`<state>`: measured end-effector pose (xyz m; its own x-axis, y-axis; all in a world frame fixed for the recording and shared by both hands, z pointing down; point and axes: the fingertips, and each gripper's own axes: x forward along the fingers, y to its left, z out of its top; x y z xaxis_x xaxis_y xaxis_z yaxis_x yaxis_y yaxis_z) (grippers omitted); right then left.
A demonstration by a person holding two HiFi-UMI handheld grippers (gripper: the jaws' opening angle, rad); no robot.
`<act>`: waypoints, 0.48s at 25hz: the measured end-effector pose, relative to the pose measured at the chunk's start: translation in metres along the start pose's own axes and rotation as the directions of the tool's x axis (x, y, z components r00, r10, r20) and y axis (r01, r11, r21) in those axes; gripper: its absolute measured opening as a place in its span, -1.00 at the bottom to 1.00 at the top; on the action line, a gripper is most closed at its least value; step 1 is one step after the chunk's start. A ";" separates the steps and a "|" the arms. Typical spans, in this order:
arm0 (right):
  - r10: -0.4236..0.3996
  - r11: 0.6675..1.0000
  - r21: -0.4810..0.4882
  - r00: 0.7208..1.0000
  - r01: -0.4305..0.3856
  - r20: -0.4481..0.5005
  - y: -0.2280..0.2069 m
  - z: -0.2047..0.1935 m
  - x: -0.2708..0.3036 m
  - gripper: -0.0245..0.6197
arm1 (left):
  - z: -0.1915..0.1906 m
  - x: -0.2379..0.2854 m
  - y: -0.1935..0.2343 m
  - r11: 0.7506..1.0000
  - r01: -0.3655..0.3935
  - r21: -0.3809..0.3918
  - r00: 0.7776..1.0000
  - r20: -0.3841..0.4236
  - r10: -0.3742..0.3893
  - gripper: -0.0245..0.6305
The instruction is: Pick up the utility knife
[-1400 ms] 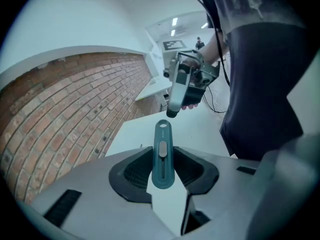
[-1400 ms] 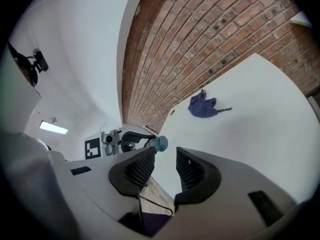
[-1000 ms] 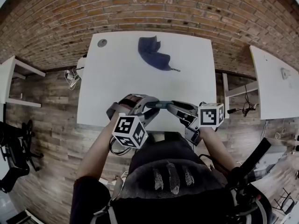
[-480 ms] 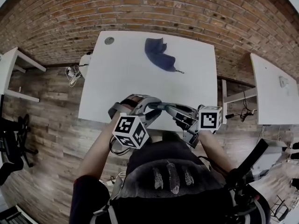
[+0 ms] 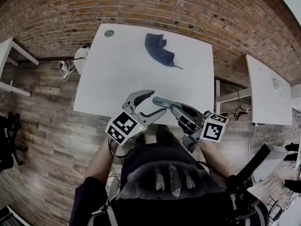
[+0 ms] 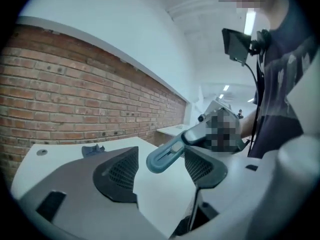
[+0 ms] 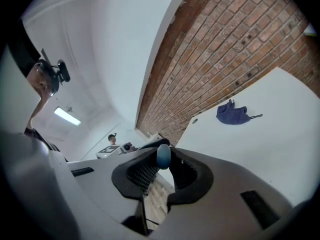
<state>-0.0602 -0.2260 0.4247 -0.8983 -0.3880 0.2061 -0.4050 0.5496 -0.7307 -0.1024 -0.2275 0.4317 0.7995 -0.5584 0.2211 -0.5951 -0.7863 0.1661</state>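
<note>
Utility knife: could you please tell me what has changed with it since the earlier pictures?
The knife passed from the left gripper, whose jaws have just opened off it, to the right gripper, which closed on it. The cloth stayed on the table.

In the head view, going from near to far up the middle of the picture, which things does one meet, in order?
Person's dark top → utility knife → blue cloth → brick wall.

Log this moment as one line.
left gripper: just opened, free of utility knife tip | right gripper: just closed, gripping knife | knife: held over table
</note>
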 end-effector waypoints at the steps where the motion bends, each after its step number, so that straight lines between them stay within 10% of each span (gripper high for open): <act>1: -0.008 1.000 -0.018 1.000 0.008 0.009 0.003 -0.001 -0.002 -0.71 | -0.001 0.002 -0.004 1.000 0.002 -0.014 1.000 0.007 -0.002 -0.10; 6: -0.008 0.997 -0.075 0.999 0.010 0.035 0.015 -0.001 -0.019 -0.71 | 0.020 -0.001 -0.020 0.983 0.072 -0.169 0.987 0.151 -0.046 -0.10; 12: 0.049 0.996 -0.075 0.993 -0.040 0.112 0.019 0.010 -0.041 -0.71 | 0.029 0.014 -0.033 0.989 0.062 -0.134 0.991 0.123 -0.046 -0.10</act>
<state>-0.0296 -0.2072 0.3960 -0.8923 -0.4411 0.0963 -0.3800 0.6185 -0.6878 -0.0693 -0.2166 0.4014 0.8298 -0.5501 0.0935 -0.5497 -0.7771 0.3066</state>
